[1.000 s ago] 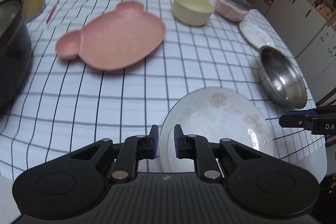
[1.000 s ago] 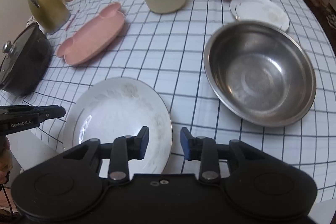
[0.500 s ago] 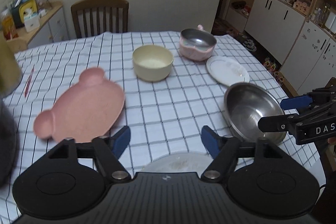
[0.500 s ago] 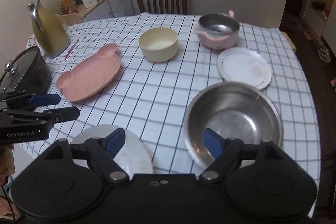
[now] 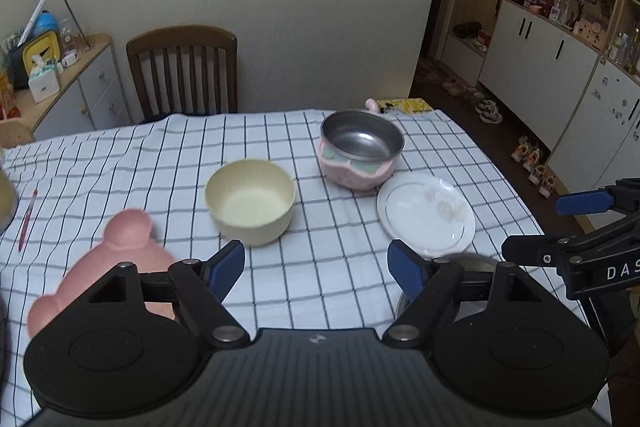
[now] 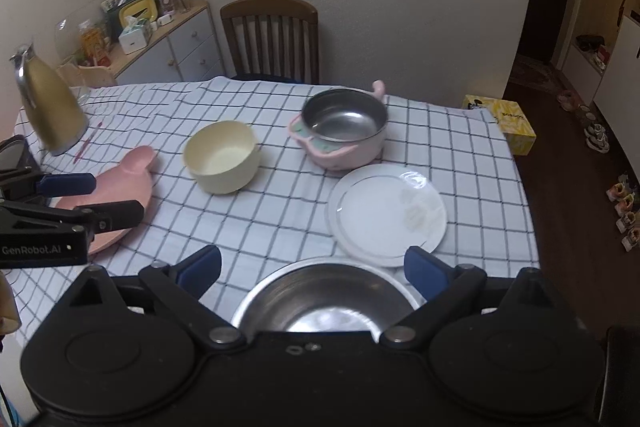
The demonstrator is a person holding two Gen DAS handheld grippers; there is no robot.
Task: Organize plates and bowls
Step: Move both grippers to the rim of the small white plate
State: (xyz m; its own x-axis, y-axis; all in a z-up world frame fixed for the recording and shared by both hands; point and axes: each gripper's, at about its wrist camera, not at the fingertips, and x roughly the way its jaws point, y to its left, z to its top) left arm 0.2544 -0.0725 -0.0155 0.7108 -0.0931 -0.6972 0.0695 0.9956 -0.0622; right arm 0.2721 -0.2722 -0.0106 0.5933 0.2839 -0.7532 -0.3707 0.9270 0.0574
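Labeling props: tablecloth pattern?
White tablecloth with a dark grid check; clearest in the right wrist view.

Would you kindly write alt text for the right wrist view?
The right tongs are opening, empty, above a steel bowl on a checked tablecloth. Beyond sit a white plate, cream bowl and pink plate.

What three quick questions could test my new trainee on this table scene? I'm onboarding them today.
1. True or false: the cream bowl stands between the pink bear plate and the pink pot.
2. Which dish lies nearest the right gripper?
3. Is anything between the left gripper fingers?

Key: 1 true. 2 the steel bowl. 3 no; they are opening, empty.
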